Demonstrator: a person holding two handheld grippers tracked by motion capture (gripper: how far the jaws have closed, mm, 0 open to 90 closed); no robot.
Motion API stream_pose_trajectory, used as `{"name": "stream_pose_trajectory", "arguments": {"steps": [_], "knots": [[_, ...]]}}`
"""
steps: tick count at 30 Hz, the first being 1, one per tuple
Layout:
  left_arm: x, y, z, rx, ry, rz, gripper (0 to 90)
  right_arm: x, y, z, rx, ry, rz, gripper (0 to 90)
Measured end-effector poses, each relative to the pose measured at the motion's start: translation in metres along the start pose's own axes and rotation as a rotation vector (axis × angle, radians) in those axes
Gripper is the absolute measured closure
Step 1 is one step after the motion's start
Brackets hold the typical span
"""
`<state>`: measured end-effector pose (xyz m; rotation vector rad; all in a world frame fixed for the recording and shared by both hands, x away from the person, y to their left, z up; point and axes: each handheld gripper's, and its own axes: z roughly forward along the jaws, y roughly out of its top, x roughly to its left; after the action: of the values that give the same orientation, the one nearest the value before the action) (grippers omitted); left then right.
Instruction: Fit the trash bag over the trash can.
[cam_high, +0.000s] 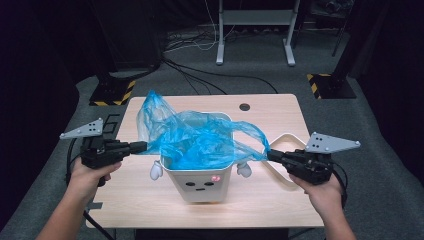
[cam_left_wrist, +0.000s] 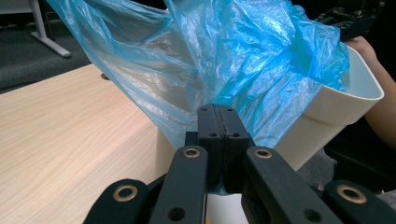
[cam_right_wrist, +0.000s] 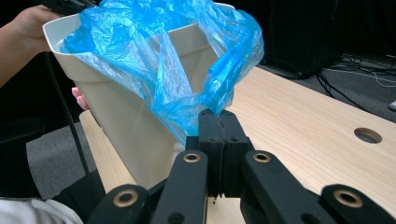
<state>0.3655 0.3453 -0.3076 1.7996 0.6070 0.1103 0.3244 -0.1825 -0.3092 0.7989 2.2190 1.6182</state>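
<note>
On the table (cam_high: 150, 195), both tongs (cam_high: 141, 146) (cam_high: 272, 154) pinch the blue bag (cam_high: 200, 137) over the bin (cam_high: 202, 185).

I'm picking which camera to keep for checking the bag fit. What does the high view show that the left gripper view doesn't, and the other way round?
High view alone: the bin's front with its face, its two small white arms, the whole table, and the right gripper pinching the bag's far side.
Left gripper view alone: close up, the left gripper's jaws shut on a fold of film beside the bin wall.
Both: blue bag draped over the white bin, and wooden tabletop.
</note>
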Motion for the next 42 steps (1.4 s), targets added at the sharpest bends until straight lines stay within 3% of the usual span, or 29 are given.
{"name": "stream_pose_trajectory", "arguments": {"steps": [7, 15, 20, 28, 32, 42], "knots": [[-0.003, 0.008, -0.003, -0.021, 0.013, -0.003, 71.3, -0.001, 0.008, -0.006, -0.037, 0.032, 0.024, 69.3], [-0.006, 0.016, -0.015, -0.059, 0.06, 0.013, 51.2, -0.004, 0.016, -0.018, -0.079, -0.02, 0.017, 50.4], [-0.009, 0.026, -0.02, -0.077, 0.065, 0.029, 48.3, -0.004, 0.019, -0.029, -0.128, -0.046, 0.012, 41.7], [-0.016, 0.045, -0.019, -0.074, 0.069, 0.064, 46.3, -0.002, 0.032, -0.039, -0.16, -0.058, -0.012, 40.8], [-0.015, 0.048, -0.02, -0.076, 0.074, 0.062, 46.2, 0.003, 0.04, -0.028, -0.138, -0.025, -0.032, 43.1], [-0.011, 0.065, -0.003, -0.061, 0.061, 0.079, 46.4, 0.011, 0.071, 0.03, -0.086, 0.076, -0.072, 46.5]]}}
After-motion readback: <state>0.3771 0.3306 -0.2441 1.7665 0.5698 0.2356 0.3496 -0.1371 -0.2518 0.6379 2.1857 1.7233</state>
